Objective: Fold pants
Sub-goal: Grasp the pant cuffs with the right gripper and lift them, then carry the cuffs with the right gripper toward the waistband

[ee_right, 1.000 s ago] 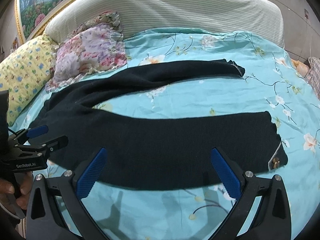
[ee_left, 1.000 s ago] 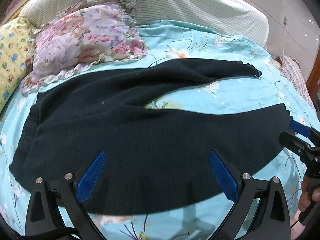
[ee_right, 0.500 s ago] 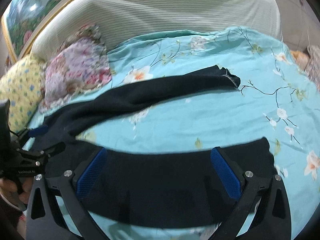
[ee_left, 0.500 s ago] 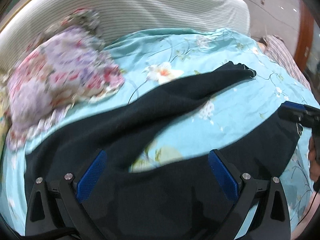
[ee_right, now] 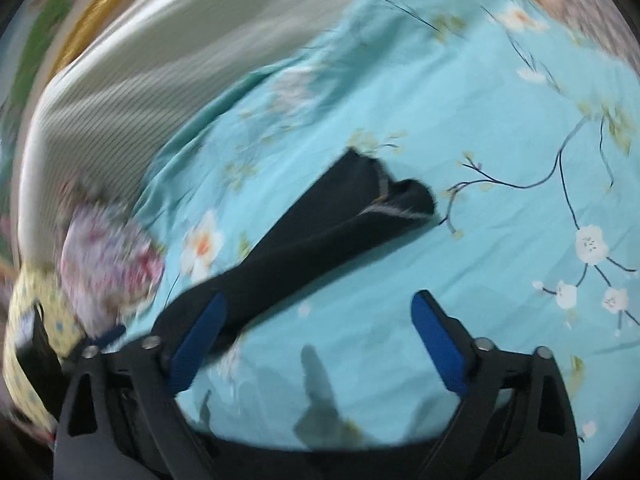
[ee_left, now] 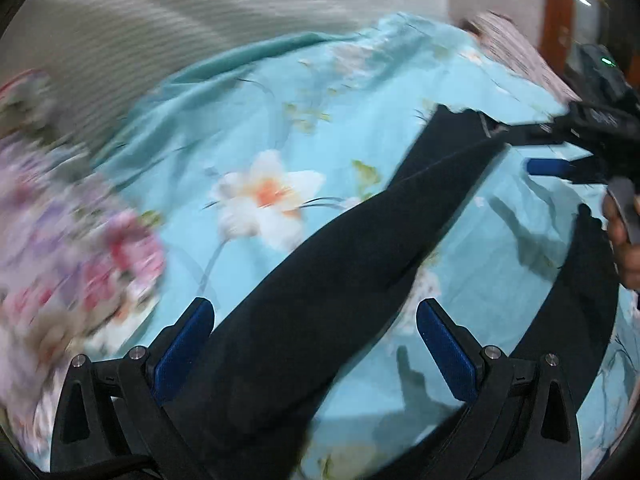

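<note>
The black pants (ee_left: pixel 352 264) lie spread on a bed, on a turquoise bedspread (ee_left: pixel 280 104) printed with white and orange blossoms and thin dark branches. One leg runs diagonally away from the cameras toward the far side of the bed, its hem (ee_right: pixel 394 200) turned over so a pale stitched edge shows. The other leg (ee_left: pixel 580 304) curves along the near right edge in the left wrist view. No readable label shows on the pants; faint pale lettering on the body of the right tongs in the left wrist view is too blurred to read.

The left tongs (ee_left: pixel 316 344) hang over the pants with the jaws wide apart, the diagonal leg passing under the gap; the pads press on nothing. The right tongs (ee_right: pixel 320 336) are also well open and have just been closing a little; between them is bare bedspread, with the leg passing behind the left pad (ee_right: pixel 200 336). In the left wrist view these tongs sit just beside the far hem, with a hand (ee_left: pixel 624 232) behind them.

Left of the pants lies a flowered pillow (ee_left: pixel 80 248), and beyond it a yellow dotted pillow (ee_right: pixel 32 320). Behind the bedspread rises a pale ribbed headboard (ee_left: pixel 160 40), with a gilt picture frame (ee_right: pixel 92 24) above it.
</note>
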`<act>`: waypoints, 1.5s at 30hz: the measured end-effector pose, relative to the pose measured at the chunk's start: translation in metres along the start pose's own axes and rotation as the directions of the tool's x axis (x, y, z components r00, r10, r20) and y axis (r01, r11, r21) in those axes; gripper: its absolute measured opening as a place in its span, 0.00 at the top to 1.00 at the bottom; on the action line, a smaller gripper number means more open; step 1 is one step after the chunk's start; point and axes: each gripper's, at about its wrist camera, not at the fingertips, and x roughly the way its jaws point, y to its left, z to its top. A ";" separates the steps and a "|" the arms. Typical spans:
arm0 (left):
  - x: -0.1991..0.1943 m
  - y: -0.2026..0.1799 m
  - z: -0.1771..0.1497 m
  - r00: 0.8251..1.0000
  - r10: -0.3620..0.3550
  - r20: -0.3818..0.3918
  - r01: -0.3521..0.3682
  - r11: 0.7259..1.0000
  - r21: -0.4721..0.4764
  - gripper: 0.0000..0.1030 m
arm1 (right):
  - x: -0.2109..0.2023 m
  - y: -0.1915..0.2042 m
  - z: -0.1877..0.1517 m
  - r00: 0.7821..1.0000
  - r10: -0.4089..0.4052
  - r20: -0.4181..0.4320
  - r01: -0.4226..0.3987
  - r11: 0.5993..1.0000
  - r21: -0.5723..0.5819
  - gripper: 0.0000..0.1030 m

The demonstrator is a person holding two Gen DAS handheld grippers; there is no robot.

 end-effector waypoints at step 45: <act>-0.088 -0.118 -0.095 0.966 -0.255 0.034 0.255 0.967 0.015 0.89 | -0.129 -0.057 -0.096 0.993 0.098 0.063 -0.104 0.989 0.108 0.95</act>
